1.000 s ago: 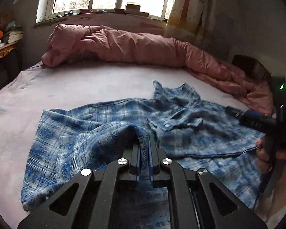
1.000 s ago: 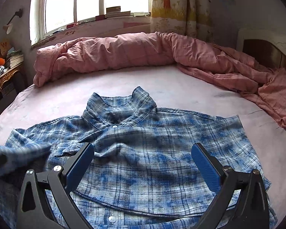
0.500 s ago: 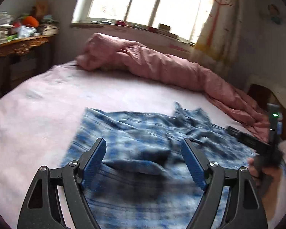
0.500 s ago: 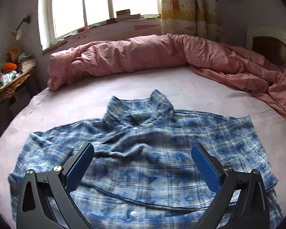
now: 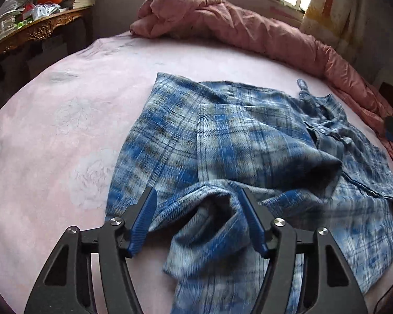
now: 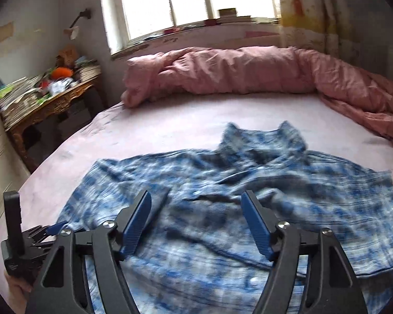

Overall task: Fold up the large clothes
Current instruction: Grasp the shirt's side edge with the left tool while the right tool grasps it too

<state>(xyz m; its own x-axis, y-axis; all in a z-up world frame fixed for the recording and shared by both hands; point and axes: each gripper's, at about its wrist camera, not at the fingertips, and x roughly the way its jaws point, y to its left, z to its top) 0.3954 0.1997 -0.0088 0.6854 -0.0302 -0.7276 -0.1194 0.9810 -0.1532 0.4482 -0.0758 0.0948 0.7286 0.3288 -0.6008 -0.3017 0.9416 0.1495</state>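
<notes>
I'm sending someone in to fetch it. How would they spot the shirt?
Find the bed under the window. The shirt lies spread in its middle, nearer than the pink quilt. It is the only blue plaid thing on the pink bedding.

Blue-and-white plaid flannel shirt (image 5: pixel 249 141), long-sleeved and buttoned, lying spread on a pink bed (image 5: pixel 52 130). The collar (image 6: pixel 264 141) points toward the far side of the bed, its points standing slightly raised. One side panel is folded inward across the body, forming a raised, shadowed ridge near the middle. A sleeve (image 5: pixel 212 235) lies bunched and creased at the near edge. The fabric is rumpled, not yet flat.
</notes>
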